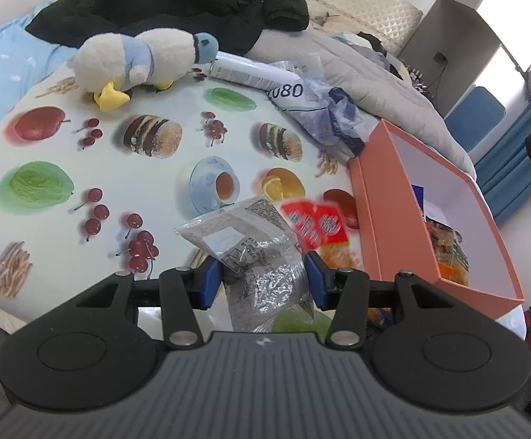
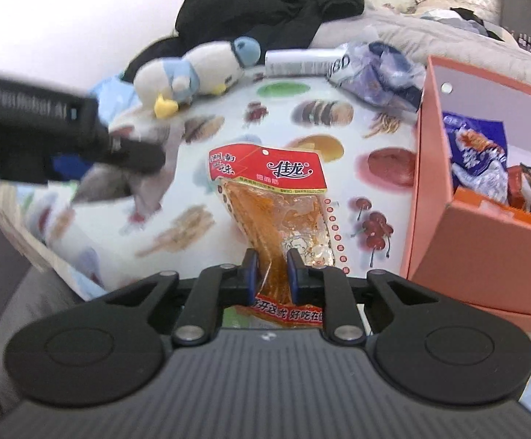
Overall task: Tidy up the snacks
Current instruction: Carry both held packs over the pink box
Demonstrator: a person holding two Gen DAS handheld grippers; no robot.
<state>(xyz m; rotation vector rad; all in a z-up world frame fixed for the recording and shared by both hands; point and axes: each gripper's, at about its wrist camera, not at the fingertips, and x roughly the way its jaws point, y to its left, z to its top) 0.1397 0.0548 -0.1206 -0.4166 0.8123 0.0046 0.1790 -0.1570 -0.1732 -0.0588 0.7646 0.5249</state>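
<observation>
Two snack packets are in hand. Our left claw [image 1: 263, 278] is clamped on the grey crinkly pouch [image 1: 254, 252]; our right claw [image 2: 270, 274] pinches the near end of the red-and-orange packet [image 2: 276, 205], which hangs over the tabletop [image 2: 229, 117]. We judge both light, soft and slippery, so a hold near a sealed edge seems safest. The pink box [image 2: 477, 248] stands to the right, already holding snacks. The fruit-print cloth looks slick. Farther off lie a plush duck [image 1: 137, 62], dark clothing [image 1: 177, 0] and bedding.

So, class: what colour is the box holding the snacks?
Orange box outside, white inside; the right wrist view shows it best.
</observation>
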